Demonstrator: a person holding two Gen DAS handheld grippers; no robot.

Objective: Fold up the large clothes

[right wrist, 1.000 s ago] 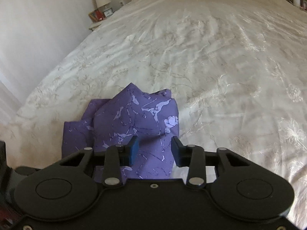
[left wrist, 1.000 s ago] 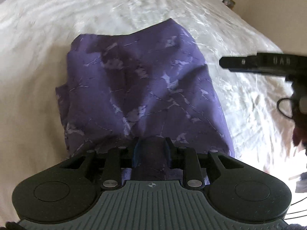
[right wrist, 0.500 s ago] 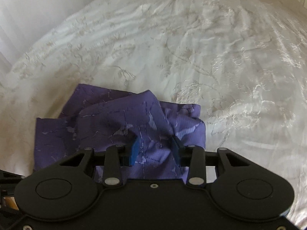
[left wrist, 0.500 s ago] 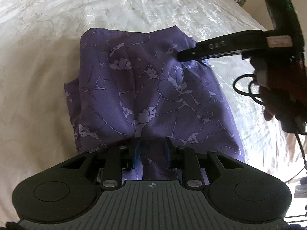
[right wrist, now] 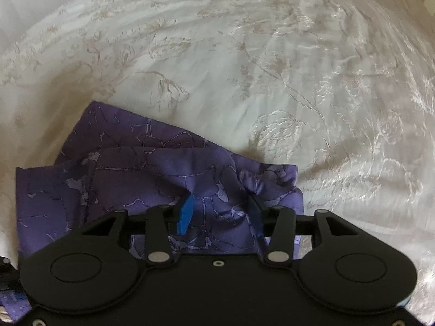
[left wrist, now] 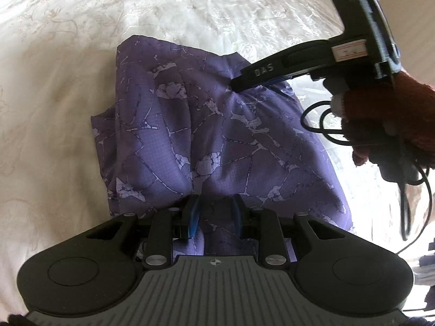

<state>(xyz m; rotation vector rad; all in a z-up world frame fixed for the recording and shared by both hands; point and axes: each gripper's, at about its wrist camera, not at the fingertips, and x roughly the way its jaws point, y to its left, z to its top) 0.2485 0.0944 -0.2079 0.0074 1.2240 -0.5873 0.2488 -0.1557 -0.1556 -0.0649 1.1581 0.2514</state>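
Slippage worries me: my left gripper (left wrist: 214, 214) and right gripper (right wrist: 220, 212), both spread, press the thin purple crack-patterned garment (left wrist: 206, 141) onto the slick white embroidered bedspread (right wrist: 272, 68); folds may spring apart.

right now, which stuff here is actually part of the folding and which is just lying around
Part of the job:
- purple patterned garment, bunched on the bed
- left gripper, jaws apart with cloth between them
- right gripper, jaws apart over the cloth

Just there:
- white embroidered bedspread, the surface under the garment
- black cable trailing from the right gripper
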